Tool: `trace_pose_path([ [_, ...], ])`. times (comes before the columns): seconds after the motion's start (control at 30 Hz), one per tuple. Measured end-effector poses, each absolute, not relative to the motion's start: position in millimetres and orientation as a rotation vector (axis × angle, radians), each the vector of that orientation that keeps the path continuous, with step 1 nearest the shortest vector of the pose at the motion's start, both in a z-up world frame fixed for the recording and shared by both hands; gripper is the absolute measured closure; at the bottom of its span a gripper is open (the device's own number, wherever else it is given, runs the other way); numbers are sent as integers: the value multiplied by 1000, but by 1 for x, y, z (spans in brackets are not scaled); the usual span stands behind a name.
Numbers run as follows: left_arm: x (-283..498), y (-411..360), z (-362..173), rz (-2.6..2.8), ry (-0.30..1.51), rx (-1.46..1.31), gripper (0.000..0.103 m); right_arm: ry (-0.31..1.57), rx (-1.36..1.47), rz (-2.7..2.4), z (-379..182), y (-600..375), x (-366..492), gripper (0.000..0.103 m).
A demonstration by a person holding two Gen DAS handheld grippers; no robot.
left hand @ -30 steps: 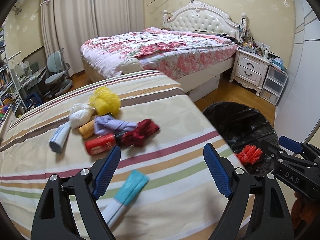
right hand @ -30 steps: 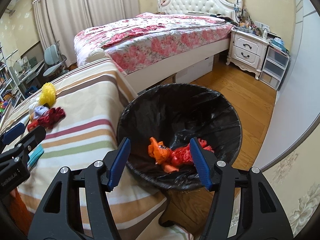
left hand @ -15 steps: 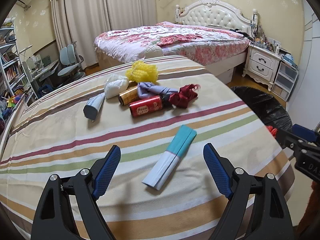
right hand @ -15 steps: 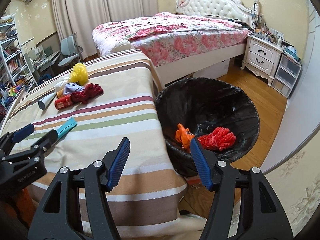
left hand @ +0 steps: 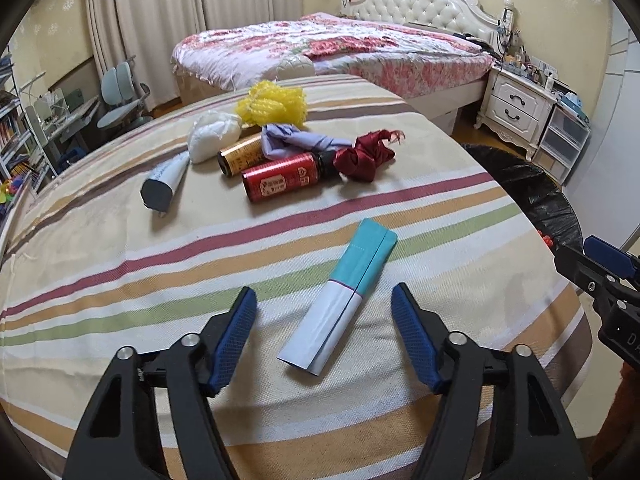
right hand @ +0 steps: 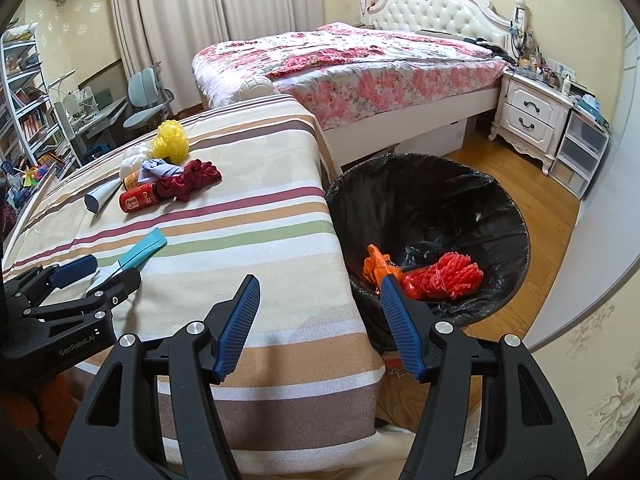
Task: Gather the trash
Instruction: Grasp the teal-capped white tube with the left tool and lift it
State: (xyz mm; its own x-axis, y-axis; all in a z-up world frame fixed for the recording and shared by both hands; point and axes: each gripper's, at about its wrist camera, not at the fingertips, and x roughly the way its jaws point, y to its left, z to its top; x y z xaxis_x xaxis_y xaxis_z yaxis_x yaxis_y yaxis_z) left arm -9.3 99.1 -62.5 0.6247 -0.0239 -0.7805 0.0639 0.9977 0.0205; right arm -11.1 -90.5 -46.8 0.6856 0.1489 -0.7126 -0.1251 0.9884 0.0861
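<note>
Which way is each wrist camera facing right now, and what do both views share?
Left wrist: on the left gripper, looking down at the teal-and-white packet between its closing jaws; right gripper at right edge.
Right wrist: on the right gripper, over the striped tabletop's edge and black-lined bin.
Shared: packet, red can, bin.

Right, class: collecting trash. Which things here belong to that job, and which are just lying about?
Belongs to the job:
- teal and white packet, between the closing left gripper
- red can
- yellow mesh ball
- black-lined bin

Just lying about:
- flowered bed
- nightstand
- desk chair
</note>
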Motion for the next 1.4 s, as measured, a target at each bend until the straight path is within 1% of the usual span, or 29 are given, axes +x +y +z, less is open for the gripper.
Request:
trace_pose_path([
  [0.1,-11,101,-62,-56,891,46,41,805,32,155,-48,-90,-10,42],
  [0.17,-13,101,-62,-58,884,55,52,805,31,156,-48,-89,-10,42],
  [0.2,-14,100,-62,-62,878,61,55,806,31,157,-49,-89,-9,42],
  [0.27,-16,99,-62,-66,868,71,71,806,30,159,-49,-89,-9,42],
  [0.3,-17,99,-61,-64,862,76,75,807,28,161,-49,-88,-9,42],
  [0.33,-18,99,-61,-62,858,79,83,808,27,163,-49,-87,-9,42],
  [0.47,-18,103,-59,-62,852,56,85,816,29,182,-49,-82,-7,42],
  [0.67,-20,112,-53,-21,820,60,85,817,14,228,-47,-64,2,42],
  [1.1,2,174,-48,129,811,-16,85,859,-28,337,-49,-1,43,42],
  [1.4,10,194,-52,151,830,-58,85,877,-61,342,-53,29,72,42],
])
